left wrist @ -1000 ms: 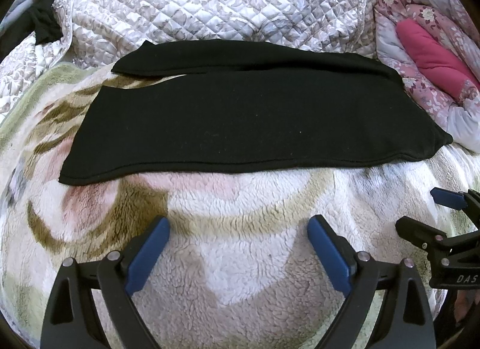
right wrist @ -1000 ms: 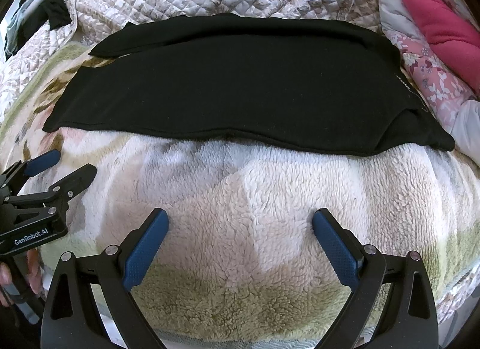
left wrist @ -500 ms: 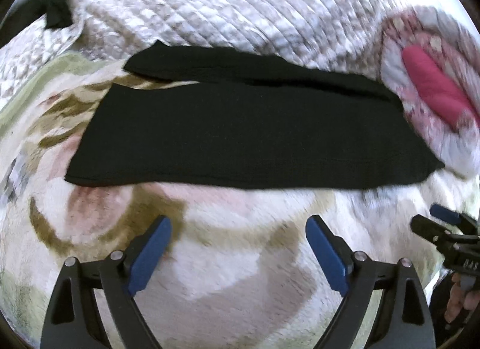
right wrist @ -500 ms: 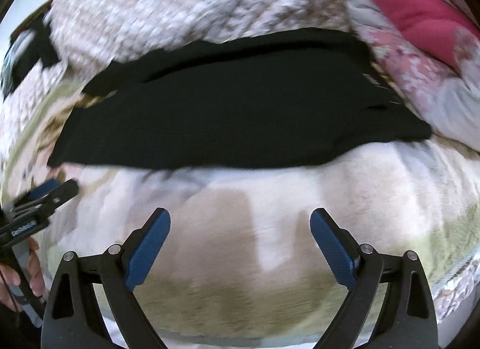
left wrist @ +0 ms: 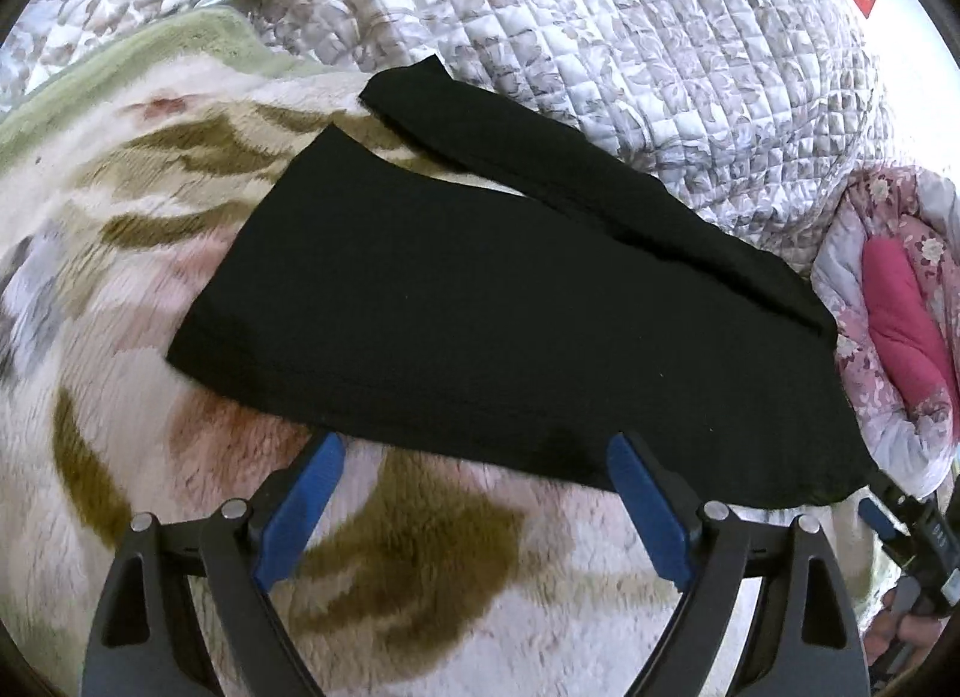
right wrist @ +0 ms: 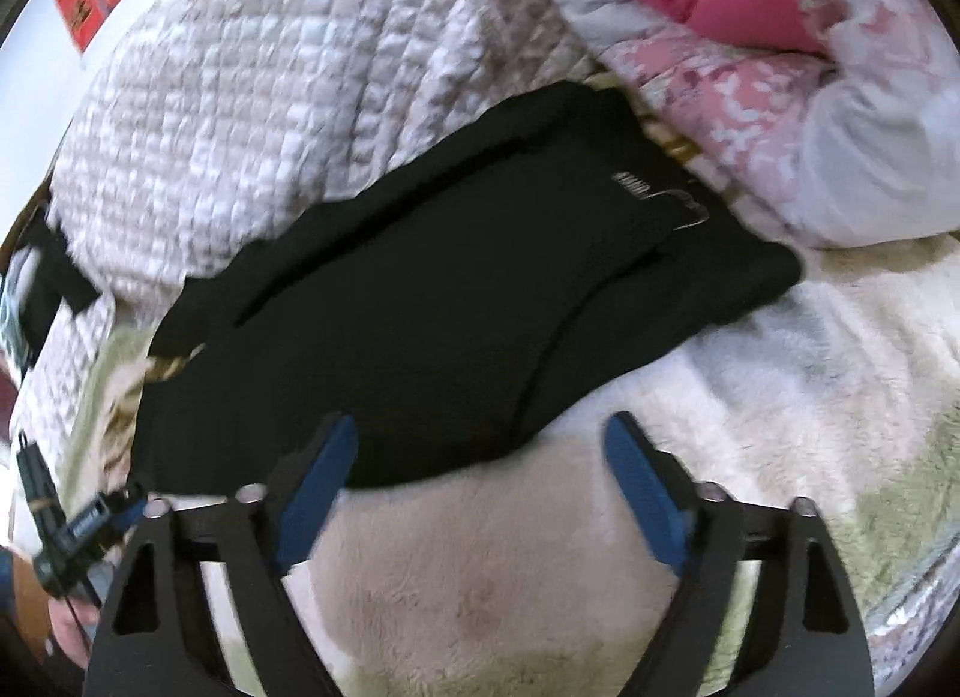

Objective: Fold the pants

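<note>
Oddly, the pants' (right wrist: 456, 301) white label at two o'clock is unreadably blurred; left gripper (left wrist: 474, 511) gapes empty, right gripper (right wrist: 480, 493) has been narrowing, empty.

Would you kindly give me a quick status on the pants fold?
Left gripper open, empty. Right gripper open, just been closing, nothing between fingers. Black pants flat on fleece blanket, ungripped. Nothing in the way.
</note>
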Demonstrator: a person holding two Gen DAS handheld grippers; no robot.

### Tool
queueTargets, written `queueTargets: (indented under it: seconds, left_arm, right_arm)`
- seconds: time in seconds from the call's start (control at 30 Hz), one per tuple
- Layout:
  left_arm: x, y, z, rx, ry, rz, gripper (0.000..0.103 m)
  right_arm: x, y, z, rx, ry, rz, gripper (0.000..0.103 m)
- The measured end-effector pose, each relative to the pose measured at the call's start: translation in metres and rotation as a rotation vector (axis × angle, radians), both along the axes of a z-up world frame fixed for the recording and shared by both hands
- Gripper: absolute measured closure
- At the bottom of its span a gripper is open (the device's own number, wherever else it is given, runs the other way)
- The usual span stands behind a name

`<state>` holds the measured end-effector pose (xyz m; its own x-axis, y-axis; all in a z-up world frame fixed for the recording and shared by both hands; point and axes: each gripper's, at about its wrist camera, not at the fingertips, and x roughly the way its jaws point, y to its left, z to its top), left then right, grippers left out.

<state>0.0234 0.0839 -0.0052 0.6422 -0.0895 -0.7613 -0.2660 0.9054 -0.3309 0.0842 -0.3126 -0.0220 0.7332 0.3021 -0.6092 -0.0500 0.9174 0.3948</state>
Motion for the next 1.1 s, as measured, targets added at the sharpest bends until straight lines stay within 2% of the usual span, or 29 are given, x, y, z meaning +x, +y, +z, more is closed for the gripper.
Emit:
queueTargets:
  seconds: [0.07, 0.2, 0.3, 0.5, 0.53, 0.57, 0.63, 0.67, 0.7, 0.77, 0.83, 0.97, 1.1]
  left_arm:
    - [0.003, 0.002, -0.001, 0.001, -0.009, 0.004, 0.012]
    - [0.012, 0.006, -0.001, -0.005, -0.012, 0.017, 0.012]
    - [0.018, 0.01, -0.003, -0.01, -0.014, 0.028, 0.012]
    - [0.033, 0.018, -0.003, -0.015, -0.023, 0.053, 0.013]
    - [0.036, 0.02, -0.003, -0.016, -0.022, 0.066, 0.018]
    - [0.037, 0.023, -0.003, -0.01, -0.019, 0.084, 0.027]
    - [0.039, 0.031, -0.002, 0.0, -0.014, 0.127, 0.048]
    - [0.039, 0.036, -0.002, -0.005, -0.014, 0.142, 0.058]
    - [0.04, 0.042, -0.001, -0.019, -0.016, 0.152, 0.078]
    - [0.042, 0.051, -0.001, -0.02, 0.007, 0.166, 0.095]
    - [0.042, 0.058, 0.002, -0.056, 0.017, 0.162, 0.098]
    - [0.027, 0.053, 0.03, -0.012, -0.015, 0.134, 0.1]
    - [-0.004, 0.057, 0.063, 0.003, -0.057, 0.129, 0.1]
  right_arm:
    - [-0.003, -0.011, 0.003, 0.02, -0.02, -0.036, 0.029]
    - [0.003, -0.03, -0.001, 0.06, 0.002, -0.1, 0.029]
    - [0.023, -0.042, -0.013, 0.11, 0.052, -0.089, 0.029]
    - [0.055, -0.058, -0.016, 0.215, 0.023, -0.117, 0.032]
    - [0.057, -0.059, -0.016, 0.224, 0.017, -0.126, 0.042]
    - [0.06, -0.06, -0.016, 0.225, 0.011, -0.13, 0.061]
    - [0.063, -0.062, -0.018, 0.227, 0.017, -0.145, 0.084]
    - [0.065, -0.065, -0.02, 0.241, 0.024, -0.15, 0.087]
    - [0.066, -0.067, -0.021, 0.252, 0.029, -0.153, 0.089]
    - [0.065, -0.07, -0.02, 0.262, 0.027, -0.152, 0.097]
    - [0.061, -0.07, -0.012, 0.263, 0.012, -0.139, 0.098]
    - [0.042, -0.073, 0.007, 0.289, -0.011, -0.114, 0.098]
    - [-0.001, -0.08, 0.016, 0.341, -0.014, -0.101, 0.098]
